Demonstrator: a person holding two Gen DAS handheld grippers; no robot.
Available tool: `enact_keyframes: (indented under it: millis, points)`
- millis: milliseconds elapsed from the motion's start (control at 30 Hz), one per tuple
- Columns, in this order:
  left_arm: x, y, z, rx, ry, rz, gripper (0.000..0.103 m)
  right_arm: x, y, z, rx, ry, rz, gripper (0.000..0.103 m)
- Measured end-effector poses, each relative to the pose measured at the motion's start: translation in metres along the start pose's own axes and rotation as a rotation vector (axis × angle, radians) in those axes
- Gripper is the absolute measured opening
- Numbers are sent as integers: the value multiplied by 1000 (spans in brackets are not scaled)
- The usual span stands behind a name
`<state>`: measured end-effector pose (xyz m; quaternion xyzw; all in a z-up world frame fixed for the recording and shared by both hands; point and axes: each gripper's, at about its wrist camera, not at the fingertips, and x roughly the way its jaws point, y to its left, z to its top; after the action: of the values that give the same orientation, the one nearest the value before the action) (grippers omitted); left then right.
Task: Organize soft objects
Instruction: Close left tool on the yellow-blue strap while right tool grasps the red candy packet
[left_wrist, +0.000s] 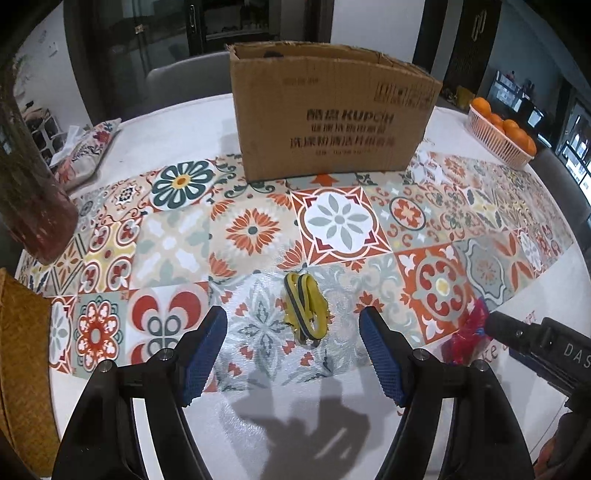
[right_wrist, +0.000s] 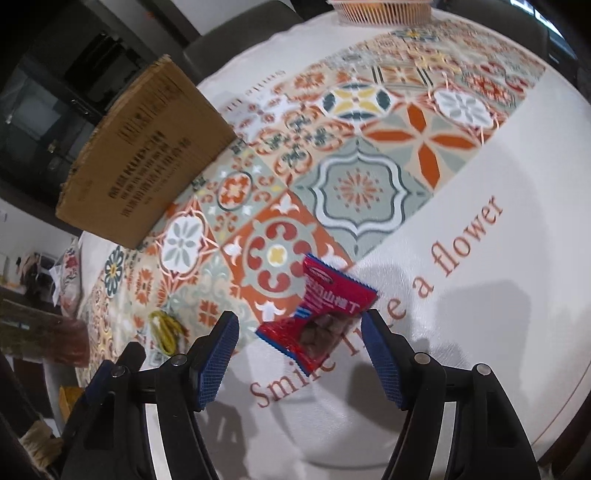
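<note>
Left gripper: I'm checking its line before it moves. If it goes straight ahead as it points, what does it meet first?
Probably the yellow strap bundle, lying between the open left gripper fingers; the cardboard box stands farther behind.

Tablecloth (left_wrist: 258, 229) white with orange, teal and grey floral tiles; box (left_wrist: 332, 110) brown; strap (left_wrist: 304, 314) yellow and grey; packet (right_wrist: 321, 314) red; pads (left_wrist: 205, 354) blue

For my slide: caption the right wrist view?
Open right gripper straddles red snack packet on patterned tablecloth.
</note>
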<state>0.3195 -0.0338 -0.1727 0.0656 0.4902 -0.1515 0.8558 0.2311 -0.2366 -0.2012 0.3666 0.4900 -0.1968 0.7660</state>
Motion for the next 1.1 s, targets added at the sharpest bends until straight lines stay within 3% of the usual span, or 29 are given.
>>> enact_keyframes:
  millis: [500, 900, 1100]
  points:
    - [49, -6, -1, 30, 40, -17, 72, 37, -8, 0, 29, 63, -28, 70]
    - [74, -3, 0, -4, 77, -35, 59, 47, 2, 9, -21, 37, -40, 70]
    - [75, -4, 1, 4, 59, -13, 35, 49, 9, 12, -80, 32, -62, 68]
